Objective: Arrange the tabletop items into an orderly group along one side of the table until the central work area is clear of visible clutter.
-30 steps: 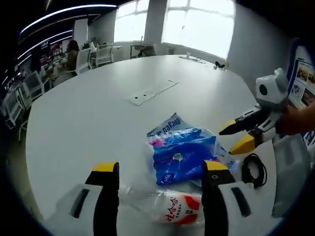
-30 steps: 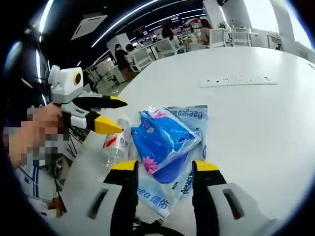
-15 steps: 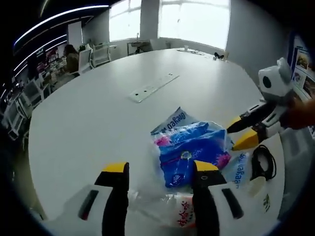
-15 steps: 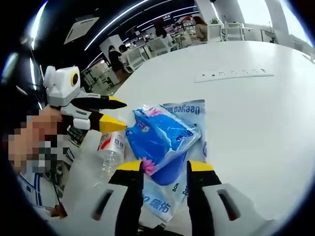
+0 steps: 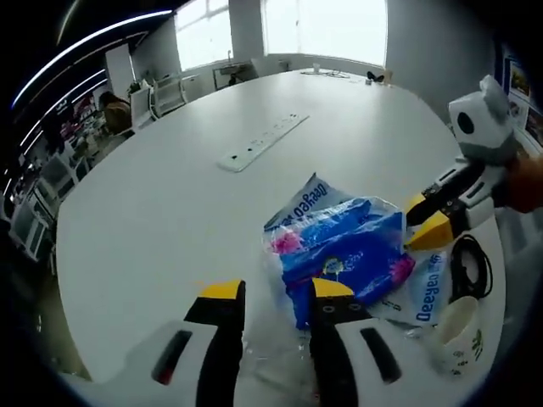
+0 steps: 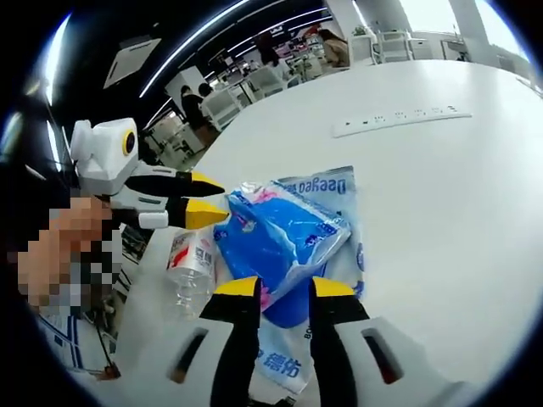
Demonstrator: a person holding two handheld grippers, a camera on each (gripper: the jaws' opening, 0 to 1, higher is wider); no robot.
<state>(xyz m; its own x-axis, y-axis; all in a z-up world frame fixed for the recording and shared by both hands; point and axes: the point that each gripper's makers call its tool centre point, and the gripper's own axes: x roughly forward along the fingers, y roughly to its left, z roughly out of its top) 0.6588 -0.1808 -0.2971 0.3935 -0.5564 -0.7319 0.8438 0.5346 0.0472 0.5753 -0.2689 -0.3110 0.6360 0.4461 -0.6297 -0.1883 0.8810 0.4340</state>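
A blue tissue pack point(image 5: 344, 254) point(image 6: 280, 237) lies on the white round table point(image 5: 153, 195) point(image 6: 441, 195), on top of a flat white bag with blue lettering point(image 5: 310, 199) point(image 6: 327, 185). Beside it lies a clear bottle with a red label point(image 6: 191, 254). My left gripper point(image 5: 277, 291) point(image 6: 210, 197) is open with narrowed jaws, clear plastic between them, tips at the pack's edge. My right gripper point(image 6: 284, 288) point(image 5: 427, 219) is open too, jaws narrowed around the pack's near corner.
A black cable loop point(image 5: 471, 267) and a paper cup point(image 5: 454, 326) lie by the table's edge past the pack. A flush power strip point(image 5: 259, 142) point(image 6: 399, 121) sits mid-table. Chairs and people are beyond the table. A hand point(image 6: 64, 246) holds the left gripper.
Both grippers have narrowed their jaws steadily and moved in closer to the blue pack. The bottle now sits mostly under the left gripper's jaws.
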